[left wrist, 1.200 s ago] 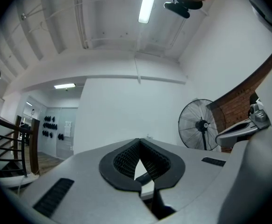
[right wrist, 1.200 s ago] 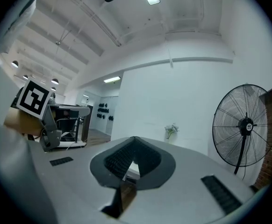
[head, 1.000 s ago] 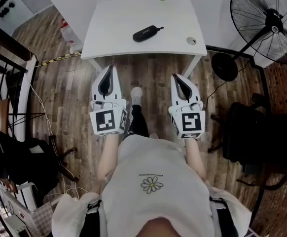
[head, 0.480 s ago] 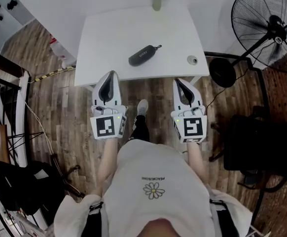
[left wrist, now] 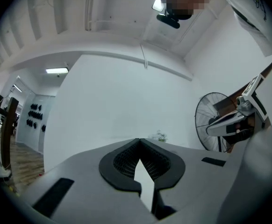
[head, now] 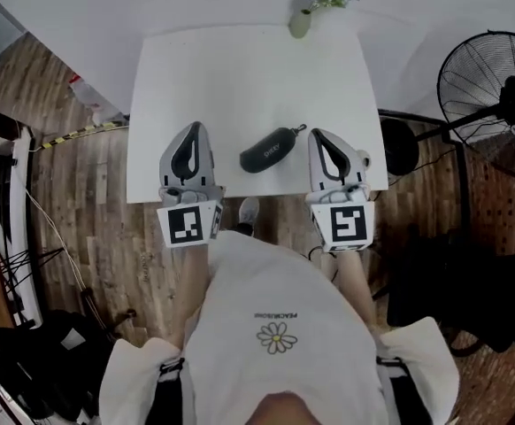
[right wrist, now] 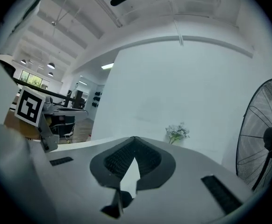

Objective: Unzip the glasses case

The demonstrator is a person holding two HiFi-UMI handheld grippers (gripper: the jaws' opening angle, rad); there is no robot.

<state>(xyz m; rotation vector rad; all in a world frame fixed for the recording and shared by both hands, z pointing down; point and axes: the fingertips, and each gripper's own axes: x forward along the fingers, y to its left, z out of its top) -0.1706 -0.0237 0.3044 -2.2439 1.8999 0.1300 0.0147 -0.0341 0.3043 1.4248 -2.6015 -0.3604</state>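
Observation:
A dark oblong glasses case point(head: 268, 150) lies slanted near the front edge of the white table point(head: 204, 78), its zipper pull and cord point(head: 299, 130) at its upper right end. My left gripper point(head: 192, 127) hovers over the table to the left of the case, shut and empty. To the case's right, my right gripper point(head: 317, 135) is also shut with nothing in it. Neither touches the case. In the left gripper view the jaw tips point(left wrist: 139, 139) meet; in the right gripper view the tips point(right wrist: 134, 137) meet too. The case is hidden in both gripper views.
A small vase with pale flowers point(head: 309, 7) stands at the table's back edge, its flowers point(right wrist: 177, 133) also in the right gripper view. A standing fan point(head: 496, 96) is on the wooden floor to the right. Dark furniture and cables lie at the left and right margins.
I have walked up to the table: both grippers, which were over the floor in front of it, now reach over its front edge on either side of the case. Both stayed shut.

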